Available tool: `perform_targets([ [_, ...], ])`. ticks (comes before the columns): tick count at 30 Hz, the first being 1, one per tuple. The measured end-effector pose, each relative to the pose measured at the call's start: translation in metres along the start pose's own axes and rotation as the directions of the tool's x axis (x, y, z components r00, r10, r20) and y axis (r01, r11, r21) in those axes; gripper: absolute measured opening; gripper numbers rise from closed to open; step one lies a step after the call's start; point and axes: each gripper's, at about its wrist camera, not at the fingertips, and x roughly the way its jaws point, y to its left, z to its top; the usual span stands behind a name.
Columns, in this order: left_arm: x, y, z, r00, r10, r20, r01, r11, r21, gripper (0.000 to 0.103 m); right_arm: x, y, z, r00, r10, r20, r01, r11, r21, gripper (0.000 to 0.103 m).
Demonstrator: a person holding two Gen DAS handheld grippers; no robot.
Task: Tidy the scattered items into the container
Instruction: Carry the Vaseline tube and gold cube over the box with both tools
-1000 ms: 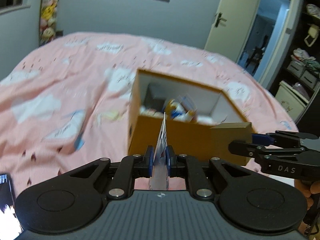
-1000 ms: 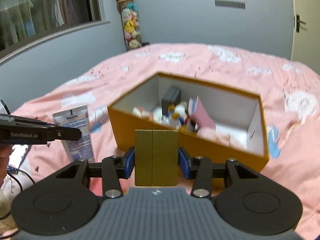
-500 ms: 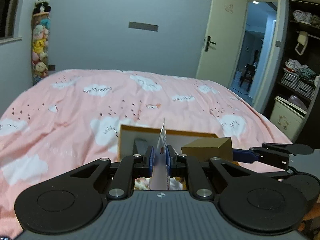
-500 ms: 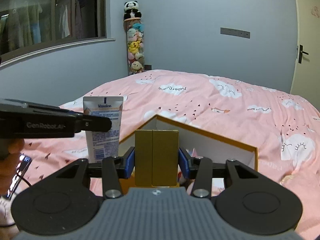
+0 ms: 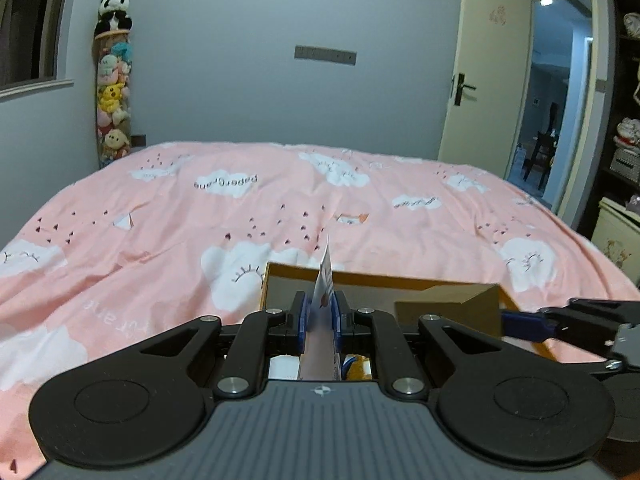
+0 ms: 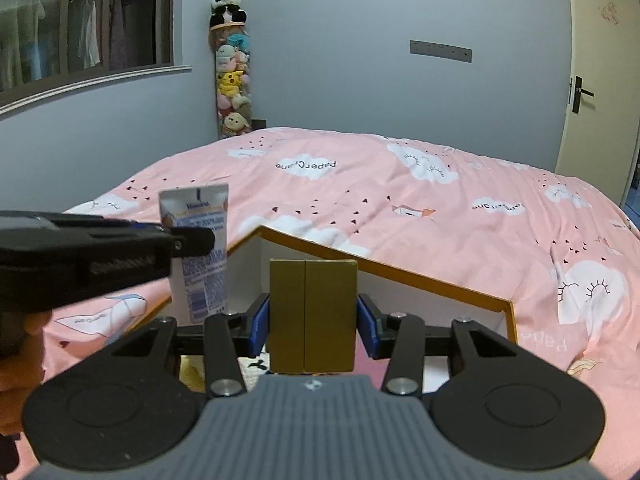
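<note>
The left gripper [image 5: 320, 320] is clamped on a flat white lotion tube [image 5: 325, 280], whose crimped end stands upright above the blue pads [image 5: 303, 316]; in the right wrist view the same tube [image 6: 198, 248] shows its printed face, held just left of the near corner of the box. The right gripper [image 6: 313, 322] is closed on a small gold carton [image 6: 313, 312], pinched upright by its two sides. Both held things hang over the near edge of the orange cardboard box [image 6: 420, 276], which sits open on the pink cloud-print bedspread [image 6: 440, 200]. Inside the box, white walls and scraps of other items show below the fingers, too hidden to name. Beyond the box, a column of plush toys [image 6: 232, 80] stands in the corner of the room.
</note>
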Motion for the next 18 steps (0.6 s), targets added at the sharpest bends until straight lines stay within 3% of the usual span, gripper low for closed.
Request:
perform_targets([
  [11, 0.022, -0.010, -0.003, 1.000, -0.001, -0.017, 0.001, 1.000, 0.022, 0.014, 0.021, -0.016, -0.007, 0.989, -0.142, -0.050, 0.140, 0.990, -0.035, 0.048],
  [18, 0.041, -0.008, 0.004, 0.999, -0.023, -0.026, 0.023, 1.000, 0.011, 0.014, 0.025, -0.026, -0.017, 0.982, -0.176, -0.075, 0.173, 0.984, -0.044, 0.048],
])
